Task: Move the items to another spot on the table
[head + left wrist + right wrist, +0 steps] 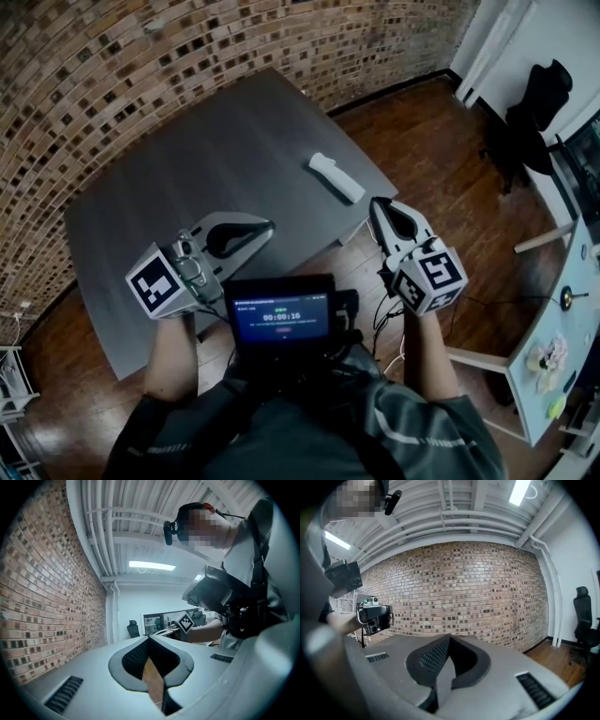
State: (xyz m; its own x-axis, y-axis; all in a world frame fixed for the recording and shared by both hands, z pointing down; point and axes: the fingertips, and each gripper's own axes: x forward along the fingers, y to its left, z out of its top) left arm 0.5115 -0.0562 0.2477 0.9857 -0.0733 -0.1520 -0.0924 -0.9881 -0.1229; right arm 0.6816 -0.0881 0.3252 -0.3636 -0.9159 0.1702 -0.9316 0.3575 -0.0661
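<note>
A white oblong item lies on the grey table near its right edge. My left gripper hovers over the table's near edge, its tips pointing right, shut and empty. My right gripper is held just off the table's right corner, below the white item, also shut and empty. In the left gripper view the left gripper has its jaws together with nothing between them. The right gripper view shows the right gripper the same way, facing the brick wall. The white item is in neither gripper view.
A small screen is mounted at the person's chest. A white desk with small objects stands at the right, and a black chair at the back right. The brick wall runs behind the table. Wooden floor surrounds it.
</note>
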